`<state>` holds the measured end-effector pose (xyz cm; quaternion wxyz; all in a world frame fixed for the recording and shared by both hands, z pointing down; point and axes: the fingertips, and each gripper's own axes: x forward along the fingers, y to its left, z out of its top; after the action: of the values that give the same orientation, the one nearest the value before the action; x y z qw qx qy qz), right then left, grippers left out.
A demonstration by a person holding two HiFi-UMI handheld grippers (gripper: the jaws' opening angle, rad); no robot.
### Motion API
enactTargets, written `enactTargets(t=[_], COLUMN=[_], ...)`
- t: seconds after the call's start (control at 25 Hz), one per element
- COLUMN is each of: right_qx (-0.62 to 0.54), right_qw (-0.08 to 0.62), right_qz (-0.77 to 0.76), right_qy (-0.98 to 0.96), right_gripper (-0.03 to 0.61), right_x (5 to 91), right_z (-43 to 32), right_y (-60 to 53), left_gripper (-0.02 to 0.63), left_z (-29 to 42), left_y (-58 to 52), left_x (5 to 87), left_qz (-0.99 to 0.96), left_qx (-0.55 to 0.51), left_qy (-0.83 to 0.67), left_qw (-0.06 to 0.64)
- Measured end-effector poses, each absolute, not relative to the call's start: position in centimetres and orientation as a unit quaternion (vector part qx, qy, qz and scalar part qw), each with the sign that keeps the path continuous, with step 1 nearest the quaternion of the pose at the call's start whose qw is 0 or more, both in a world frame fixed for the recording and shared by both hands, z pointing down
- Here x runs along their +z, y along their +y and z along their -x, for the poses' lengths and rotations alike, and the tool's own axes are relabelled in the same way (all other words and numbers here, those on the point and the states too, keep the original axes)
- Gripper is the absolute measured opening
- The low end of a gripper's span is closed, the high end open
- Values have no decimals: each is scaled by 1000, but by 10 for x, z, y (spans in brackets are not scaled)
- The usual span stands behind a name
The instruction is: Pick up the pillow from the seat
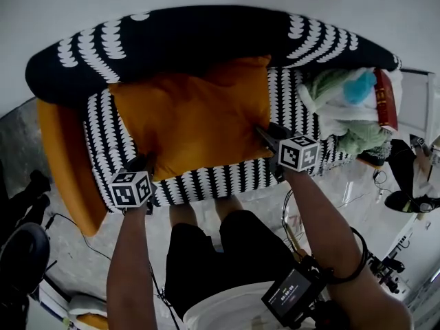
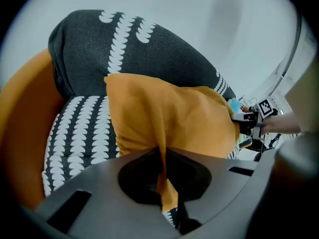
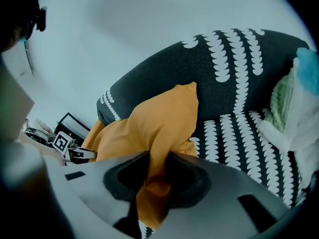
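On the black-and-white patterned seat [image 1: 206, 181]: orange pillow [image 1: 192, 119] lying flat, not yet lifted, heap of clothes [image 1: 344, 108] near its right side. Pinched at both front corners: left gripper [image 1: 141, 162] clamped on a thin fold of cover, right gripper [image 1: 268, 136] clamped on a thicker bunch. Risk on lift: only loose fabric held, so could slip from the thin left pinch and swing one-sided into the heap.

Pillow [image 1: 196, 119] on seat [image 1: 206, 183], back edge against backrest [image 1: 192, 36]. Left gripper [image 1: 140, 163] clamped on pillow's near left corner, right gripper [image 1: 267, 135] on near right corner. Heap of towels [image 1: 338, 100] on seat's right end, near pillow. Person's legs [image 1: 184, 217] before seat.
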<state>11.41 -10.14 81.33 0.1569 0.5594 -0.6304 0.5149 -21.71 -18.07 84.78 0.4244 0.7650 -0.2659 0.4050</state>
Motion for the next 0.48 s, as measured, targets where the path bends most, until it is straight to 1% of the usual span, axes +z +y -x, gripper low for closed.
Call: enactTargets(t=[0.24, 0.48], right_qx=[509, 501], right_qw=[152, 170], right_qz=[-554, -552], right_qy=[-641, -644], right_gripper=[107, 103], right_x=[797, 787], right_z=[-113, -111], right_y=[-99, -92], left_gripper=[18, 18], left_z=[218, 224], left_y=[-178, -163], left_x=[829, 812], left_qz=[-770, -768], left_qx=[398, 394], left_qy=[-277, -284], left_qw=[415, 419])
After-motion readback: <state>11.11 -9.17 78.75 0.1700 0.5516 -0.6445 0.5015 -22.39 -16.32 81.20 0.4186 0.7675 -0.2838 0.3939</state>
